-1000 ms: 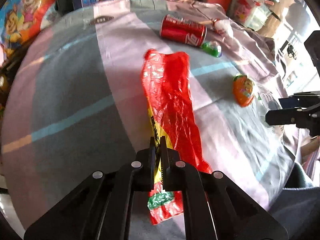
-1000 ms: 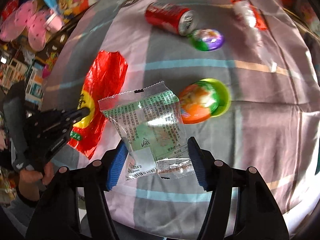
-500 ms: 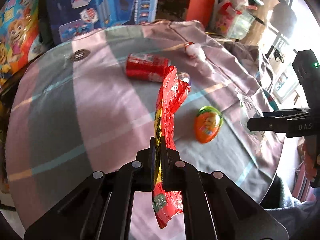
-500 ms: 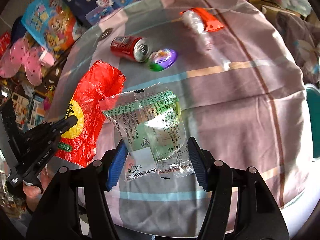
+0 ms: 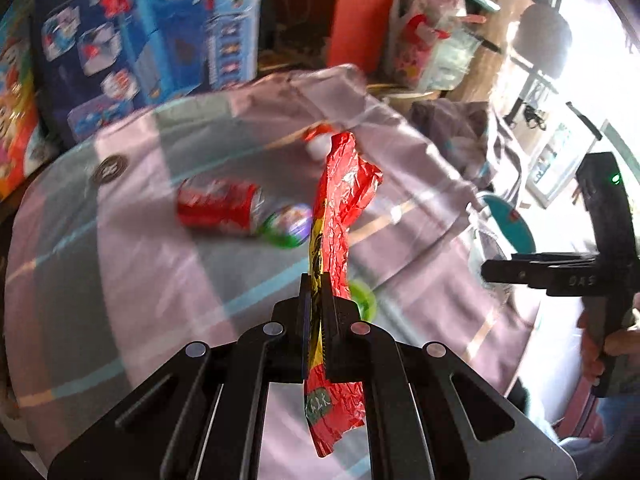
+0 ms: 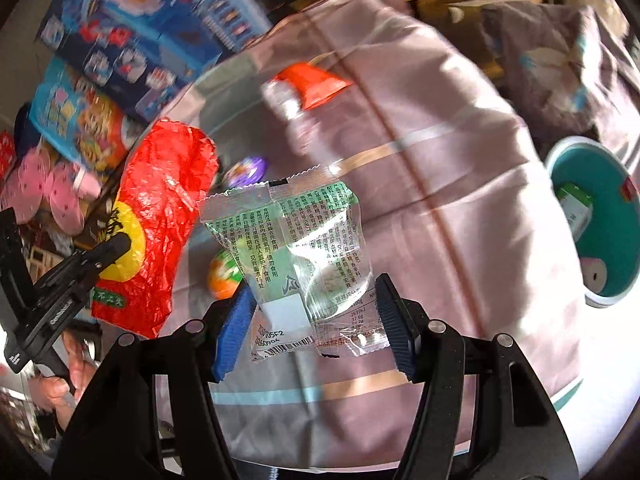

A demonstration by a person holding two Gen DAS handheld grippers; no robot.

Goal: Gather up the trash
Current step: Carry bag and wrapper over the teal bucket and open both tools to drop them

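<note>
The teal bin [image 6: 600,216] stands at the right edge of the worktop [image 6: 460,200], on the side of the right claw [image 6: 316,312]. This claw is therefore the nearer one to the bin; the left claw [image 5: 316,308] is farther and has to cross over the cloth to reach it.

The right claw grips a clear wrapper [image 6: 296,256] with green print. Its jaws stand fairly wide, because the wrapper lies flat between the two pads and fills the gap. The long side of the wrapper points forward, away from the claw, and it is lifted clear of the cloth.

The left claw is closed tight on a red bag [image 5: 336,216]. The bag is pinched near its lower third, its long axis stands up along the fingers, and a short end hangs down below them.

On the cloth remain a red can [image 5: 216,208], a purple and green egg [image 5: 292,224], an orange egg [image 6: 224,276] and a small bottle with red wrapper [image 6: 296,96]. In my judgement, both pieces now go to the bin.
</note>
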